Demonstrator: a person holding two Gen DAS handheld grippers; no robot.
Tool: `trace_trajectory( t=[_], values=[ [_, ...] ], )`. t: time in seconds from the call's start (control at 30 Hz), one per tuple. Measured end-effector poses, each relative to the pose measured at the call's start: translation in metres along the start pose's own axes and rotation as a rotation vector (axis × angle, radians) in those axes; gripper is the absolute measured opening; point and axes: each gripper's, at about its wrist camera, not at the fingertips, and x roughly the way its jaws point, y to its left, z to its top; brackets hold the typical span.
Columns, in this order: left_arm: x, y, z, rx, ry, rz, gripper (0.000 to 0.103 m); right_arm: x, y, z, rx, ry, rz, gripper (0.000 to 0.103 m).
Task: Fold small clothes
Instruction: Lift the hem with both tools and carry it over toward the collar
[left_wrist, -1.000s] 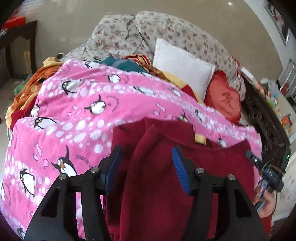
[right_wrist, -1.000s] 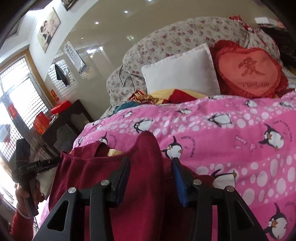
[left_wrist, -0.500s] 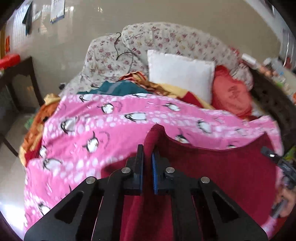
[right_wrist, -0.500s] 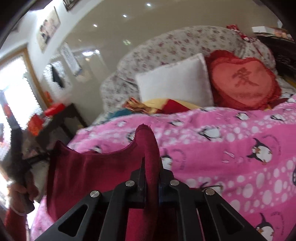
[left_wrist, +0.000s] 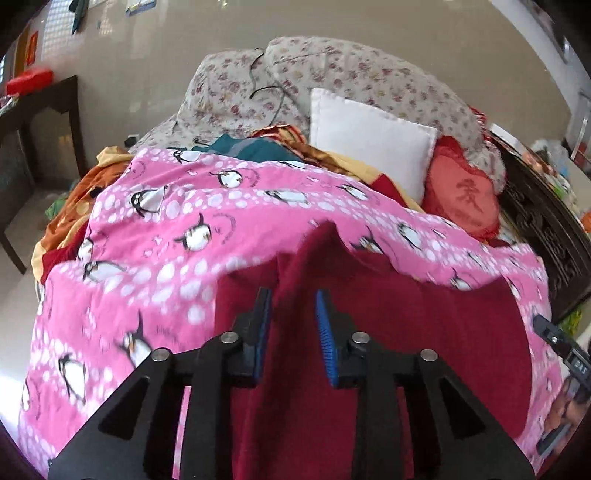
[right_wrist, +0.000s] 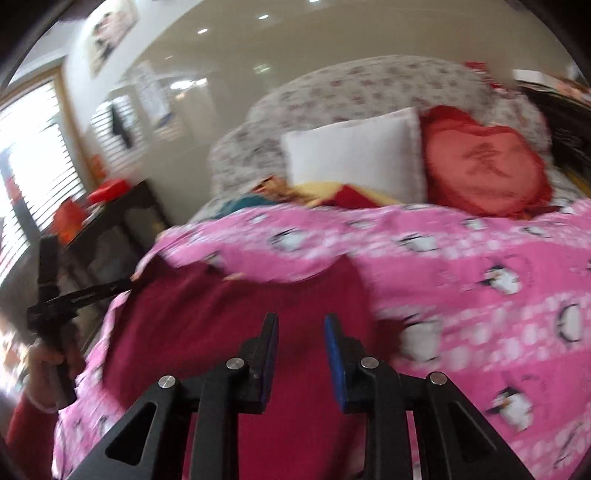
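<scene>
A dark red garment (left_wrist: 424, 332) lies spread on the pink penguin blanket (left_wrist: 166, 251). In the left wrist view a raised fold of it (left_wrist: 317, 251) runs between the fingers of my left gripper (left_wrist: 293, 332), which is open just above it. In the right wrist view the same garment (right_wrist: 221, 325) lies flat under my right gripper (right_wrist: 301, 354), which is open, with nothing pinched. The left gripper also shows at the left edge of the right wrist view (right_wrist: 55, 295), and the right gripper at the right edge of the left wrist view (left_wrist: 561, 343).
A white pillow (left_wrist: 369, 140), a red heart cushion (left_wrist: 461, 199) and a floral bolster (left_wrist: 332, 74) lie at the bed's head. Loose orange, teal and yellow clothes (left_wrist: 74, 192) lie past the blanket. A dark side table (left_wrist: 37, 110) stands at the left, a carved bed frame (left_wrist: 546, 229) at the right.
Both grippers, shut on raised corners of the red garment half a second ago, have opened. The garment has dropped and lies flatter on the blanket.
</scene>
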Motion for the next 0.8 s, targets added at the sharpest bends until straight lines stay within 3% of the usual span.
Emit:
trace_trajectory(
  t=[0.07, 0.1, 0.2, 0.27, 0.37, 0.47, 0.6, 0.8],
  values=[
    [-0.004, 0.0, -0.016, -0.01, 0.003, -0.01, 0.048, 0.017, 0.014, -0.008, -0.006, 0.048, 0.046, 0.024],
    [-0.001, 0.0, -0.022, -0.019, 0.009, -0.003, 0.05, 0.029, 0.018, -0.011, -0.004, 0.066, 0.044, 0.024],
    [0.02, 0.004, -0.03, -0.028, 0.051, 0.039, 0.05, 0.069, 0.025, -0.017, -0.023, 0.131, -0.019, 0.024],
    [0.029, 0.013, -0.026, -0.046, 0.031, 0.029, 0.05, 0.085, 0.021, -0.016, -0.01, 0.147, -0.054, 0.024],
    [0.024, 0.028, -0.022, -0.111, 0.045, -0.011, 0.05, 0.078, 0.021, -0.006, 0.034, 0.152, -0.058, 0.024],
    [0.002, 0.043, -0.029, -0.164, 0.022, -0.016, 0.05, 0.048, 0.031, -0.005, -0.024, 0.101, -0.087, 0.027],
    [-0.022, 0.056, -0.057, -0.172, 0.017, 0.022, 0.05, 0.03, 0.046, -0.009, -0.033, 0.043, 0.019, 0.029],
    [-0.04, 0.068, -0.11, -0.277, 0.023, -0.047, 0.05, 0.081, 0.099, 0.002, -0.069, 0.071, 0.104, 0.029]
  ],
)
